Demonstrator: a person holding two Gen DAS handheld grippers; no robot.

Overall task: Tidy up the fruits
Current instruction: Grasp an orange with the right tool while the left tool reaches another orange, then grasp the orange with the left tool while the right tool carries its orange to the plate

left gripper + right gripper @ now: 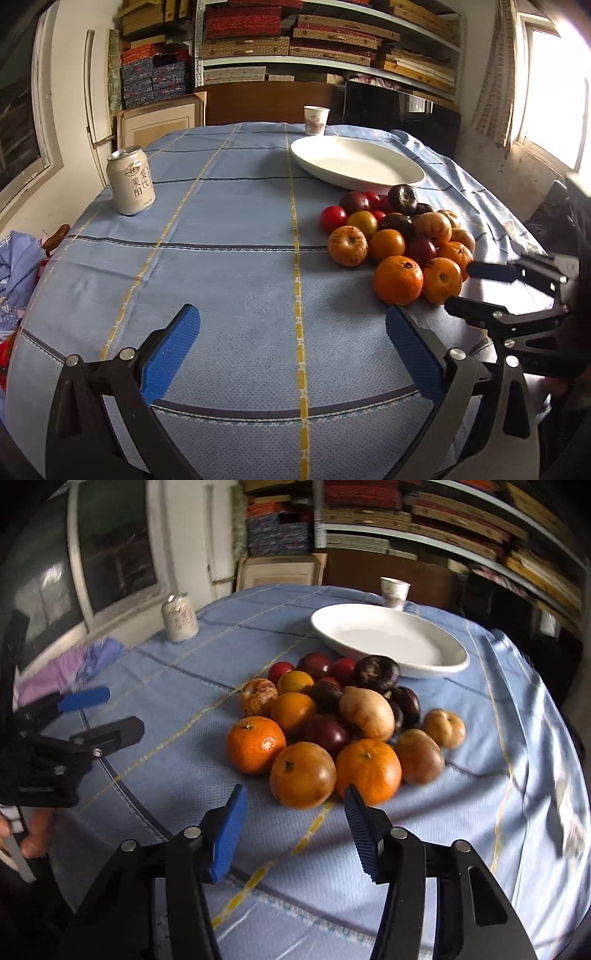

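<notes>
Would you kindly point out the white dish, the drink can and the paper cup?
white dish (369, 177): left wrist view, near rim.
drink can (132, 182): left wrist view, middle of its printed side.
paper cup (395, 590): right wrist view, its side wall.

The fruit pile (332, 731) is sitting on the tablecloth (221, 277), just in front of the dish (356, 166). A paper cup (316, 120) is standing behind the dish; a can (131, 181) is standing well off to the left.

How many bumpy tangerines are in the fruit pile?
2. The left tangerine sits at the pile's near left edge. The right tangerine sits at the near right. A smooth orange fruit lies between them. More may be hidden under the pile.
</notes>
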